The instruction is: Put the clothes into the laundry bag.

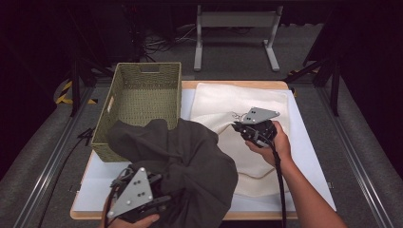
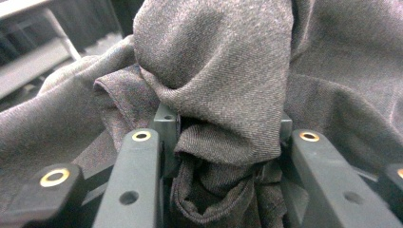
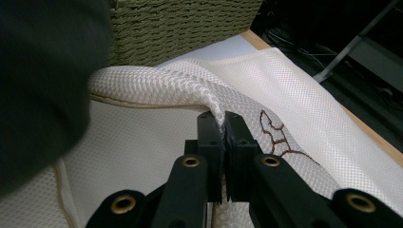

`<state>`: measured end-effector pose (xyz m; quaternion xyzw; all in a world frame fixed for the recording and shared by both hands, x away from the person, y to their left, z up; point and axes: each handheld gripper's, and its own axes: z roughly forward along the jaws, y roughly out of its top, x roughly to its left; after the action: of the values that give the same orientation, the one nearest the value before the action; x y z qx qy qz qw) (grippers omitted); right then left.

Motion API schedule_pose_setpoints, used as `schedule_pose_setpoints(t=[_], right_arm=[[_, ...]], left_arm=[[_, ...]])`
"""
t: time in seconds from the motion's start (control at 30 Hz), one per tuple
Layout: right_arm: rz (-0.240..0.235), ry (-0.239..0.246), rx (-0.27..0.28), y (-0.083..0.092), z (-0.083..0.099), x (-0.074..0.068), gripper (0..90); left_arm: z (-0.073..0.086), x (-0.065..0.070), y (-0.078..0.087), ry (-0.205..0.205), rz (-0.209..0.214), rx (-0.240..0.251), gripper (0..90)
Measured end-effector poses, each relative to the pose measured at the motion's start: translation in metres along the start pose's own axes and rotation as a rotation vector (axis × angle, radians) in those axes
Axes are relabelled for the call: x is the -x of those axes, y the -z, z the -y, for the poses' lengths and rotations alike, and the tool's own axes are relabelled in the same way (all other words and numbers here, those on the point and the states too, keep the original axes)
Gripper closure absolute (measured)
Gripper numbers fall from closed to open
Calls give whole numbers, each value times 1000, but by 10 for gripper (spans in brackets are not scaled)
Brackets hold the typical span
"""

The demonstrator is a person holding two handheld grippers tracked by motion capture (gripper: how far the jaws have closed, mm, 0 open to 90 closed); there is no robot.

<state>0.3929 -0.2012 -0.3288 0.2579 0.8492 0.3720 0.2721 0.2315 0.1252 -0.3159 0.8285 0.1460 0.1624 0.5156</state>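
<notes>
Grey carpet and dark metal stands surround the table, whose white top carries a woven basket at its far left corner. Our left gripper sits at the near edge, low in the high view, its jaws pinching a bunched fold of dark grey cloth; in the left gripper view the fabric fills the gap between them and drapes over both. From above we see this dark grey cloth heaped up from the near edge, its upper part lying against the basket's near corner and its right side overlapping a cream cloth. That cream cloth lies spread across the middle and right of the table. Our right gripper rests over it, jaws pressed together on a raised ridge of its mesh weave, just beside a brown embroidered outline.
</notes>
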Motion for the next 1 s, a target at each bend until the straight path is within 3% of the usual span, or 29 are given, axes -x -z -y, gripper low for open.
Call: schedule_pose_setpoints(t=[0.07,0.17,0.3,0.57,0.63,0.7,0.8,1.0], right_arm=[[0,4,-1,0,-1,-1,875],[-5,12,-5,-1,-1,-2,876],[-7,16,-6,-2,-2,-4,878],[-18,16,5,2,-2,-6,881],[-26,15,7,3,-3,-6,881],[-27,21,10,5,-3,-7,882],[-32,27,16,8,-5,-9,884],[-54,43,30,14,-9,-13,886]], left_arm=[[2,-1,-16,2,22,-30,622],[6,-3,-44,47,71,-74,622],[9,-4,-78,64,80,-122,621],[6,-12,-133,67,28,-192,620],[7,-16,-143,80,14,-205,620],[8,-22,-155,121,6,-213,620],[6,-24,-163,125,-18,-217,620],[-1,-35,-180,179,-92,-211,619]])
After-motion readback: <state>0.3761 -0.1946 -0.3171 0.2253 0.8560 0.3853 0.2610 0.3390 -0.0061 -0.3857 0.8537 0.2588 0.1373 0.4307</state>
